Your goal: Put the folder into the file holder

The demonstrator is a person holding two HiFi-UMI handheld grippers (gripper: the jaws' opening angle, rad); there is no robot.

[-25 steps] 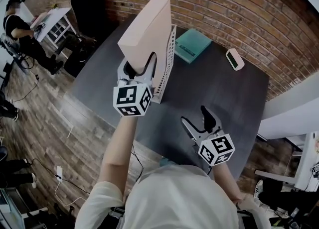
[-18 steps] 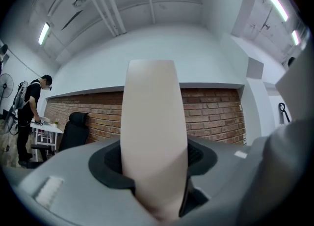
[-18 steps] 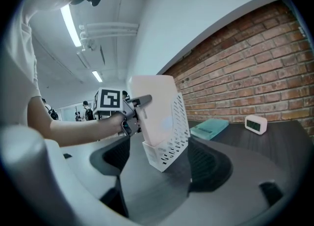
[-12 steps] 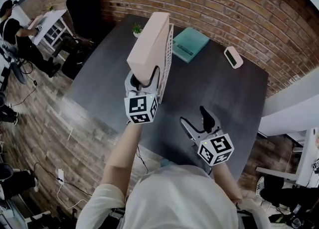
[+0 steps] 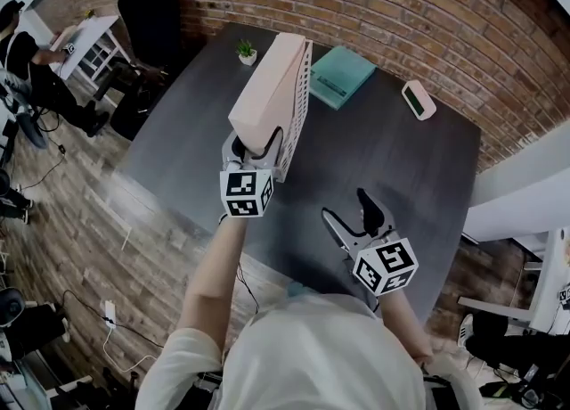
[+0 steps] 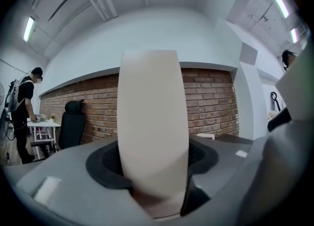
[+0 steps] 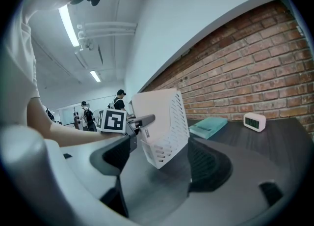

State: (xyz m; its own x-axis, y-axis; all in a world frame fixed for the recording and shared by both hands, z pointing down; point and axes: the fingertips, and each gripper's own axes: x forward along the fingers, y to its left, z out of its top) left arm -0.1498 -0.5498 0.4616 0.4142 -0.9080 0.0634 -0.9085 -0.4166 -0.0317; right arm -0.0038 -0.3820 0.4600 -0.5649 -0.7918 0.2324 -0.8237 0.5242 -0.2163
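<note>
At the table (image 5: 392, 176) — one folder (image 5: 267, 89), one file holder (image 5: 301, 103), one clock (image 5: 415, 101).

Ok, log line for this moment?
left gripper: holds folder, jaws just been opening | folder: in file holder | right gripper: open, empty

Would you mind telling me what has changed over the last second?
The left tool lowered the folder down into the holder. Its jaws have just been opening, with the folder still between them. The right tool stayed put, open and empty. The book and clock did not move.
</note>
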